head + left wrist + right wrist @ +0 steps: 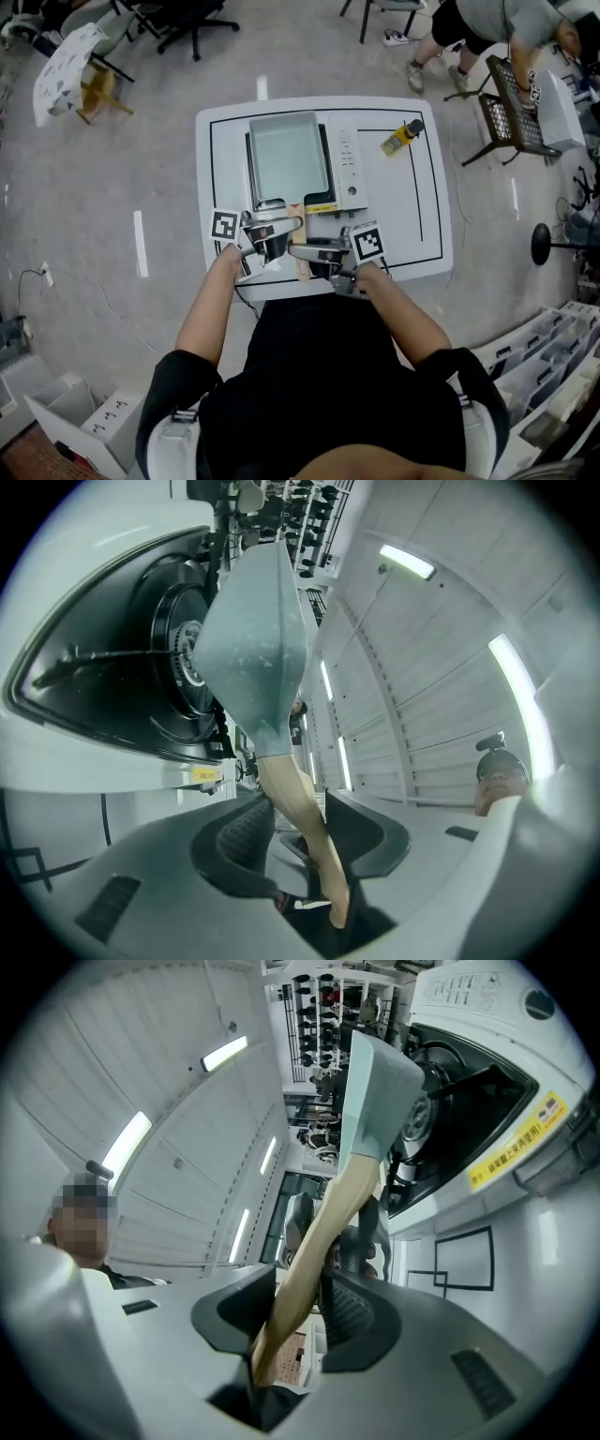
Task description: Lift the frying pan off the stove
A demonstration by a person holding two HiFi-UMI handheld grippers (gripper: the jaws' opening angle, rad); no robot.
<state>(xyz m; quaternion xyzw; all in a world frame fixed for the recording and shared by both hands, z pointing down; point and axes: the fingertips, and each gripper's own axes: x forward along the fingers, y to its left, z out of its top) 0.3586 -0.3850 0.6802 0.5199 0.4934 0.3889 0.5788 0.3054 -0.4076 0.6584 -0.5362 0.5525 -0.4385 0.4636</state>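
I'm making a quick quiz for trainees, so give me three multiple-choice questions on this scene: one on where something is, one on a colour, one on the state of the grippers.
1. In the head view, where does the yellow object lie?
A. On the table, right of the stove
B. On the floor
C. In a gripper

2. What colour is the handle of the frying pan?
A. Black
B. Pale wood
C. Red

3. How do the jaws of the left gripper and the right gripper stand?
A. Wide open, empty
B. Shut on the yellow object
C. Shut on the handle

Answers:
1 A, it lies on the white tabletop beside the stove.
2 B, both gripper views show tan wood.
3 C, each gripper view shows the handle clamped between its jaws.
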